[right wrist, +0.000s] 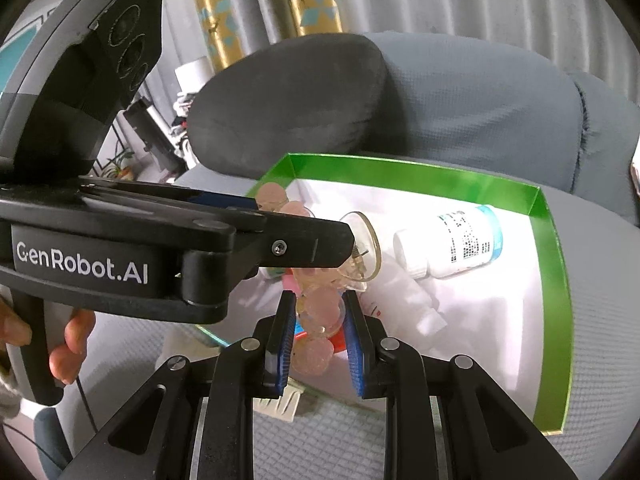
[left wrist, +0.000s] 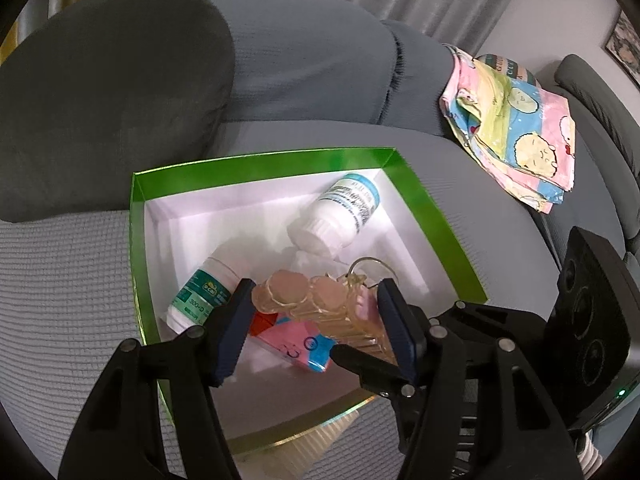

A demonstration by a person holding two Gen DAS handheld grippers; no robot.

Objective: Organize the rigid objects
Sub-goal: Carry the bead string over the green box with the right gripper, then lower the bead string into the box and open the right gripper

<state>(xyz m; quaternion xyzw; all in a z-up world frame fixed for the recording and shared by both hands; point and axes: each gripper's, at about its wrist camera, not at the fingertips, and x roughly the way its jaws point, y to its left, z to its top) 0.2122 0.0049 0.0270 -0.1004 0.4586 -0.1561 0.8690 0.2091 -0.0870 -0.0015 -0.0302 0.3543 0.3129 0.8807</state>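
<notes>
left wrist view first: the left gripper [left wrist: 316, 312] sits at the bottom middle of the frame, jaws spread fairly wide around a translucent pinkish clip thing [left wrist: 320, 304] with round lobes and a clear hook at its top. the right-hand blue pad presses on its side, the left pad looks like it touches the other end, but i can't tell for sure if it's really clamped. all of this hangs over a green-rimmed box [left wrist: 256, 168] with a white inside, sitting on a grey sofa seat [left wrist: 72, 280]. in the box i count two white pill bottles: one with a blue label [left wrist: 340, 212] lying near the far right corner, one with a green label [left wrist: 200, 296] at the lower left, half behind the left finger. there's also one pink and blue carton [left wrist: 296, 344] under the clip. one dark cushion [left wrist: 108, 92] upper left, one folded cartoon cloth [left wrist: 516, 124] upper right.

right wrist view: the right gripper [right wrist: 320, 336] at bottom center has its jaws narrowed down onto the lower lobes of the same clip, pads touching both sides. the left gripper comes in from the left edge, gripping the clip's upper part. the blue-label bottle lies on its side at middle right of the box, and one small all-white bottle [right wrist: 412, 300] lies just below it, so three bottles total.
</notes>
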